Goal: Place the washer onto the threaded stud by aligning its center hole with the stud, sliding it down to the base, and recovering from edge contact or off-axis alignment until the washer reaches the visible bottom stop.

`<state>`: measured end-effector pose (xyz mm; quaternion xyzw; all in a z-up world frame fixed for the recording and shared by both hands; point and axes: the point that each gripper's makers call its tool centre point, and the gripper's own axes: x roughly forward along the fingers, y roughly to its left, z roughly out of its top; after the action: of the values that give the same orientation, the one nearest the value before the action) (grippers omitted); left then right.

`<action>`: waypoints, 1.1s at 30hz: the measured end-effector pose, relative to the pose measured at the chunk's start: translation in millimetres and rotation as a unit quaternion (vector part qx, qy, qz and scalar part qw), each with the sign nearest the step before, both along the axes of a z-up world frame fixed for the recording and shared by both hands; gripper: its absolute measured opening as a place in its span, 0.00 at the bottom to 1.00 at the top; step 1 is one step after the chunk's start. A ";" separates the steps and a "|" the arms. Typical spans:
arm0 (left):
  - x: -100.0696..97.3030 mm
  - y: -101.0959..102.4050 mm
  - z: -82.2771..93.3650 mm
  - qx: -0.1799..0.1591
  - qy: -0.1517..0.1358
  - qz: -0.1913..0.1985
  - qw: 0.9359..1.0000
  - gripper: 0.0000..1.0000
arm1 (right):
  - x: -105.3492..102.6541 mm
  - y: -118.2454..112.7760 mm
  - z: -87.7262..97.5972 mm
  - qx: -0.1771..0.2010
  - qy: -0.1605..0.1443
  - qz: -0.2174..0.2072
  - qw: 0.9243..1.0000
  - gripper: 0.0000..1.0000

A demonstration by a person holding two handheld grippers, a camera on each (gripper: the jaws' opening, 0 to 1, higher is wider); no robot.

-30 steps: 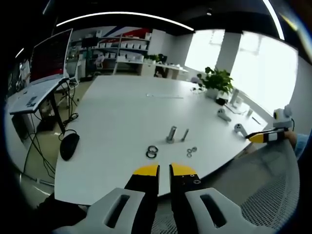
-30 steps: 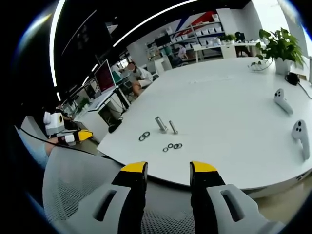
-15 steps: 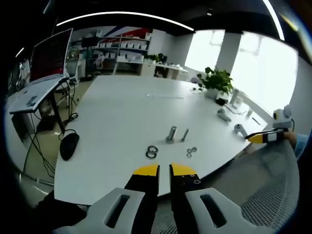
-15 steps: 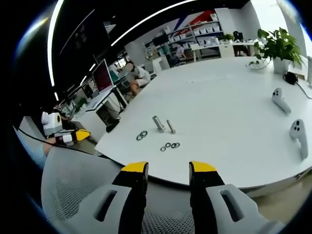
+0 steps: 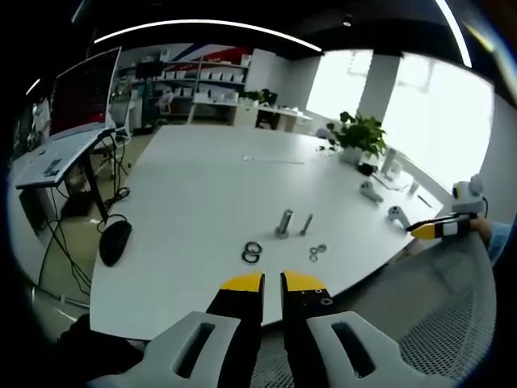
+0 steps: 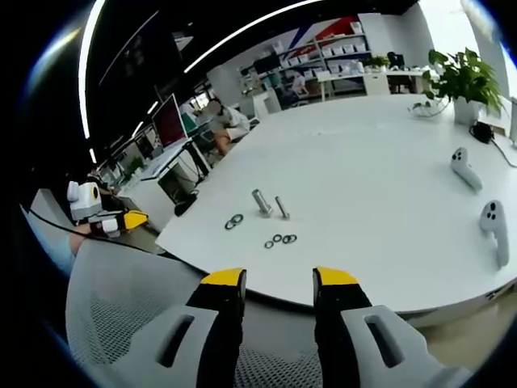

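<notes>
The small dark metal rings (image 5: 252,252) lying on the white table (image 5: 202,202) beside the upright grey threaded stud (image 5: 283,222) are too small to tell washers from nuts, or whether any overlap.

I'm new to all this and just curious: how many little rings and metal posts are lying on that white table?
Larger dark rings: 2
Small rings: 3
Upright metal studs: 2
White handheld controllers: 2
Total: 9

table (image 6: 388,178) white | fingers (image 6: 224,277) yellow-tipped | mouse (image 5: 115,241) black
</notes>
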<state>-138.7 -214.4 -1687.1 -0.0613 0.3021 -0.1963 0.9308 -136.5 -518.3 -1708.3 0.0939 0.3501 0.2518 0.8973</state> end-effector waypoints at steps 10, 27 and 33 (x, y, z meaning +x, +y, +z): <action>0.5 0.9 -0.4 0.001 -0.001 0.001 1.000 0.05 | -0.2 0.8 0.6 0.002 -0.001 0.001 1.000 0.35; 1.6 2.4 -0.8 0.002 -0.003 0.003 1.000 0.05 | 1.6 1.8 -0.4 -0.016 -0.019 0.026 0.999 0.34; 2.3 3.0 -0.8 0.001 -0.004 0.006 1.000 0.05 | 0.9 3.5 0.2 -0.014 -0.022 0.033 0.999 0.34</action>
<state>-136.5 -211.4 -1687.9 -0.0610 0.2985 -0.1909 0.9331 -135.7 -514.9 -1708.1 0.0643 0.3371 0.2779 0.8972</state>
